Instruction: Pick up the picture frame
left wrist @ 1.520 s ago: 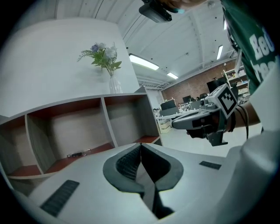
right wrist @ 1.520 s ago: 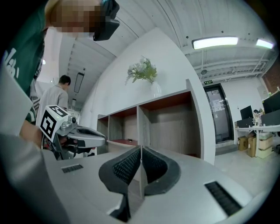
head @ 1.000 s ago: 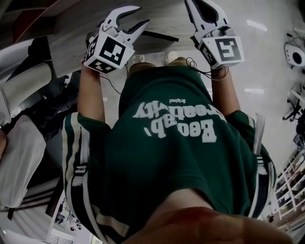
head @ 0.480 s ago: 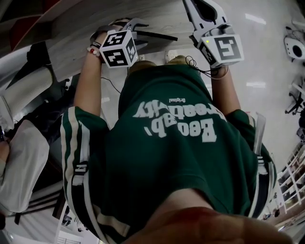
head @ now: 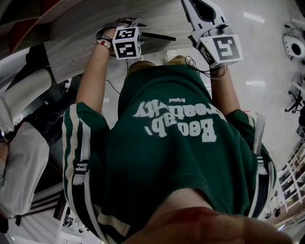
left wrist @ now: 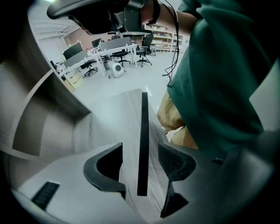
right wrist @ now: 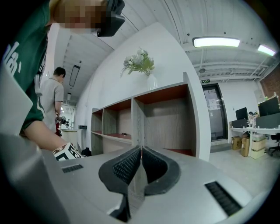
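The picture frame (left wrist: 142,144) shows as a thin black strip, edge on, upon the grey wood table (left wrist: 109,118); in the head view the frame (head: 159,35) lies near the table's edge. My left gripper (left wrist: 142,158) points down over it and is open. Its jaws have just been opening, and the frame's edge stands between the pads without touching them. In the head view the left gripper (head: 129,26) is mostly hidden behind its marker cube. My right gripper (right wrist: 140,168) is held level and shut, with nothing between its pads; the head view shows the right gripper (head: 194,10) at the top.
A shelf unit (right wrist: 166,118) with a vase of flowers (right wrist: 144,65) on top stands ahead of the right gripper. Another person (right wrist: 52,100) stands beside it. Office desks and chairs (left wrist: 113,48) fill the far room. My green shirt (head: 176,143) fills most of the head view.
The left gripper has sunk toward the table and tipped over from pointing forward to pointing down, its cube now turned. The right gripper has stayed where it was.
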Available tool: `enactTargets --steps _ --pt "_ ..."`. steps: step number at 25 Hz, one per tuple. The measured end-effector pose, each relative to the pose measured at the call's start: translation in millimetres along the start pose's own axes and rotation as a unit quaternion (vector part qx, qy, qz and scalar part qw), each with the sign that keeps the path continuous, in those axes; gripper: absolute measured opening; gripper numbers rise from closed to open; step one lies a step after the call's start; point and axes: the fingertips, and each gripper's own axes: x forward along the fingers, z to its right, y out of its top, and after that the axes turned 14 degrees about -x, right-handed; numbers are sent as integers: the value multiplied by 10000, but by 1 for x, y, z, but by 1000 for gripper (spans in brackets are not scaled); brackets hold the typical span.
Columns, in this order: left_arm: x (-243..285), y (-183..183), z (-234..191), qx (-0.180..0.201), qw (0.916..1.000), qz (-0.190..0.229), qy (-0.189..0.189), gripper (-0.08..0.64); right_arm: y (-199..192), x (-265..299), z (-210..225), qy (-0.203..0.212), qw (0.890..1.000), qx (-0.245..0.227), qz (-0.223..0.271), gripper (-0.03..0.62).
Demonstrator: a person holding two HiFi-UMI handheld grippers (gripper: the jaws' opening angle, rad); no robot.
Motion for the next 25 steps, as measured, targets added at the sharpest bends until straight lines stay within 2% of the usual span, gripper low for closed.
enactTargets --steps 8,11,12,13,19,22,25 --pt "52 -29 7 146 9970 -721 -256 265 2 2 -3 53 10000 -5 -68 37" --pt "70 -46 1 391 9933 -1088 32 231 2 3 -3 46 10000 -9 -57 37" --pt "75 -49 -3 469 9920 -1155 221 182 3 3 -2 35 10000 -22 -13 37" --pt "78 -51 -8 526 9908 -1183 384 107 4 4 -1 23 10000 -41 48 37" --pt "79 -51 -12 473 9909 -1201 390 91 3 6 -1 22 9999 -85 56 37" --pt "77 -53 -15 314 9913 -1209 406 84 5 10 -4 59 9999 -110 39 37" --pt "71 -50 -22 115 9918 -1135 582 71 7 12 -6 86 9999 -132 70 37"
